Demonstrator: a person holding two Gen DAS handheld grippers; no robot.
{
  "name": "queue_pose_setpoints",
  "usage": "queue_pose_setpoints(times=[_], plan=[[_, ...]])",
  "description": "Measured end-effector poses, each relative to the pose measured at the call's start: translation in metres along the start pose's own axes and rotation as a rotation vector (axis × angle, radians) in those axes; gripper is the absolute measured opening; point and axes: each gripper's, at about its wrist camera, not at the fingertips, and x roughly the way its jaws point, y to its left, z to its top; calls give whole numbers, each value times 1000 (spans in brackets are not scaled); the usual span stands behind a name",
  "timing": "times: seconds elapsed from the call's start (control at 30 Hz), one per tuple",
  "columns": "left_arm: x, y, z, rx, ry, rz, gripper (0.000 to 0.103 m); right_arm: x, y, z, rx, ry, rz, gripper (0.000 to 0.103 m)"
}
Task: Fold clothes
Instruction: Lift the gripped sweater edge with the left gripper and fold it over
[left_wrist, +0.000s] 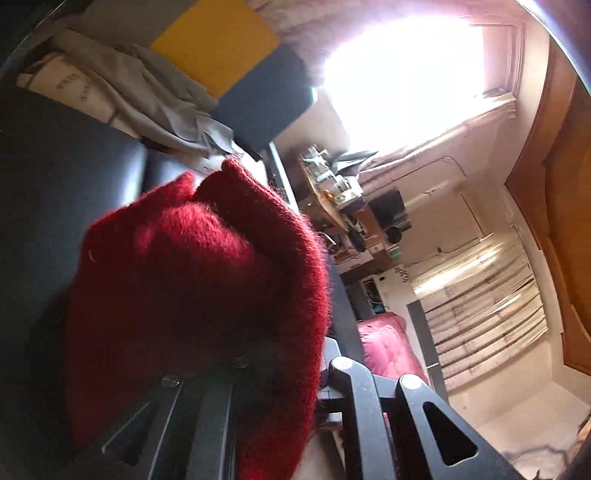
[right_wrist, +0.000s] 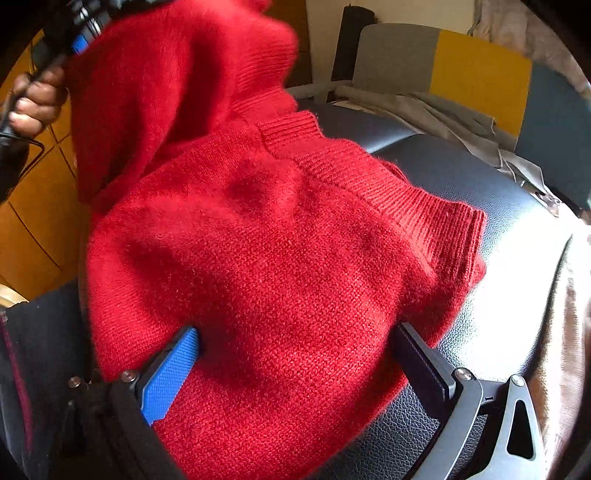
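A fuzzy red knit sweater (right_wrist: 266, 236) lies on a black leather seat (right_wrist: 480, 206). My right gripper (right_wrist: 295, 354) stands wide open, its blue-padded finger (right_wrist: 170, 373) and black finger (right_wrist: 421, 358) on either side of the sweater's near part. My left gripper (right_wrist: 79, 33) shows at the top left of the right wrist view, held in a hand, lifting one part of the sweater. In the left wrist view the sweater (left_wrist: 199, 288) drapes over my left gripper (left_wrist: 280, 369) and hides its fingertips.
Grey cloth (right_wrist: 443, 110) lies on the far side of the seat, before grey, yellow and blue panels (right_wrist: 480, 74). A wooden cabinet (right_wrist: 33, 221) stands at the left. In the left wrist view a bright window (left_wrist: 406, 74) and a cluttered shelf (left_wrist: 340, 199) show.
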Motion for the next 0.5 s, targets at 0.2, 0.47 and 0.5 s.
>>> queue_pose_setpoints(times=[0.2, 0.47, 0.5], plan=[[64, -29, -4, -9, 62, 69, 11, -6, -7, -4, 17, -24, 24, 103], [160, 3, -13, -99, 185, 206, 11, -17, -18, -11, 51, -56, 63, 103], [167, 6, -17, -120, 194, 209, 12, -19, -19, -11, 53, -58, 66, 103]])
